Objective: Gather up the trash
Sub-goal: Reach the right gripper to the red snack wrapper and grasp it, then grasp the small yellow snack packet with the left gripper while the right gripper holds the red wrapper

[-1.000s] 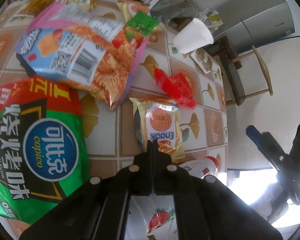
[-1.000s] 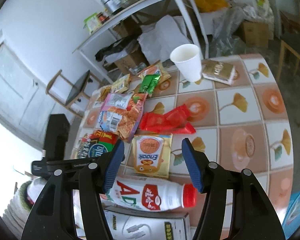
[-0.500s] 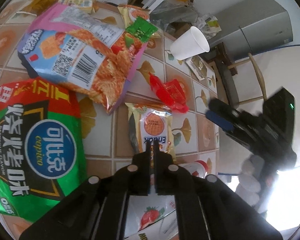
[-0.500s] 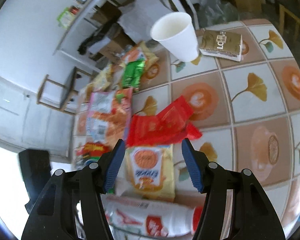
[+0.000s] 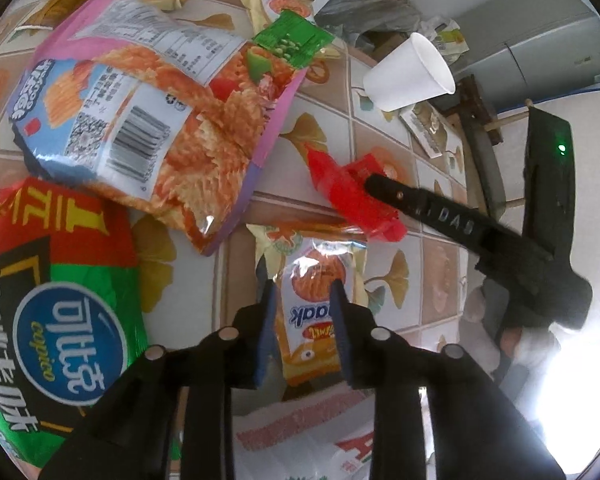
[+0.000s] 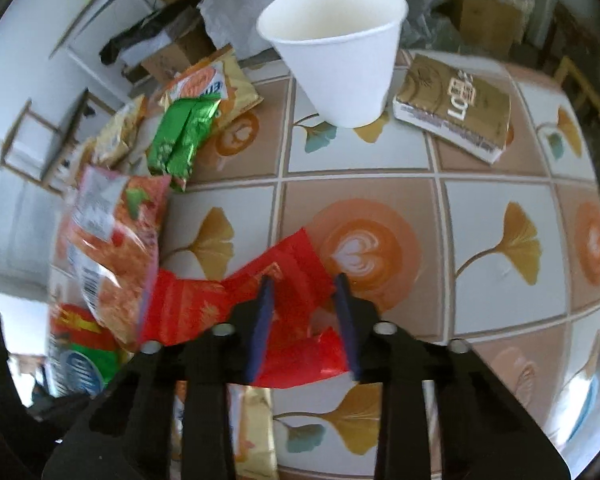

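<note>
Right fingers [image 6: 303,320] straddle the red wrapper [image 6: 296,292] on the counter [image 6: 496,216]. They have just been closing around it; I cannot tell whether the pads press yet. I approach steeply from above because the wrapper lies flat.

Left fingers [image 5: 302,322], pressed together a second ago, have just been opening over the orange packet [image 5: 312,300], not touching. The right gripper has dropped closer.

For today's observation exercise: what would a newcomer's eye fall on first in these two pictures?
Probably the red wrapper low in the middle of the tiled table, with the right gripper straddling it, jaws just closing. Behind it stands a white paper cup, empty. In the left wrist view, the left gripper, just opening, frames a yellow snack packet.
</note>
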The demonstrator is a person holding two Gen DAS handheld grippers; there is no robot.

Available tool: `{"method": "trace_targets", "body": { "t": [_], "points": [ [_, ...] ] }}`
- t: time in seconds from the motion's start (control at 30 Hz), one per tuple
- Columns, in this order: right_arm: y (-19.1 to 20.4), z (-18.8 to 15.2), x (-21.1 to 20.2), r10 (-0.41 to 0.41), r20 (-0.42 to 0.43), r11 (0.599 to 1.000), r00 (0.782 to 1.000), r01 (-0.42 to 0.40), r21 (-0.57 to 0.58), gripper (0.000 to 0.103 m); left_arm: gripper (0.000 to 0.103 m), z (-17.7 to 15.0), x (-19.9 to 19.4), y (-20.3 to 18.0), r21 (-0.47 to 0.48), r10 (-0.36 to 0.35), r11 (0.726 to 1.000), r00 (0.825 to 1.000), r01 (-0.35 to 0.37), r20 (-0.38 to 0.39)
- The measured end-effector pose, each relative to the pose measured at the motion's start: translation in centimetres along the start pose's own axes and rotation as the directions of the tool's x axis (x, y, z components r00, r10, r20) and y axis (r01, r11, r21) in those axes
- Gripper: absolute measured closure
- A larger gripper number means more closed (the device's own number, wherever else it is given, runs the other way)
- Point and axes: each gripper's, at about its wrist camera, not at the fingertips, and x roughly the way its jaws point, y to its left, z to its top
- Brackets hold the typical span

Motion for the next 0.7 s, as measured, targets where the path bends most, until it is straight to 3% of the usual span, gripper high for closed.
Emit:
{"method": "trace_targets", "body": {
  "t": [0.17, 0.43, 0.63, 0.7],
  "points": [
    [-0.1, -1.0, -0.2, -0.052, 0.03, 0.998, 0.998, 0.053, -0.045, 0.102, 0.073, 0.5, 1.1, -0.2, -0.002, 0.025, 1.0, 1.0, -0.025, -0.01],
    [-2.6, -1.6, -2.0, -0.042, 0.099, 0.999, 0.994, 0.039, 0.023, 0.103, 0.072, 0.8, 1.5, -0.4, -0.009, 0.054, 0.999, 0.999, -0.054, 0.001],
    [-5.6, -2.8, -4.7, 0.008, 0.165, 0.996, 0.986, -0.022, 0.082, 0.103, 0.048, 0.9, 0.7, -0.9, 0.038, 0.128, 0.991, 0.989, -0.131, 0.069],
    [-6.2, -3.1, -5.5, 0.016, 0.183, 0.995, 0.983, -0.034, 0.094, 0.103, 0.044, 1.0, 0.9, -1.0, 0.04, 0.154, 0.987, 0.986, -0.157, 0.07]
  ]
}}
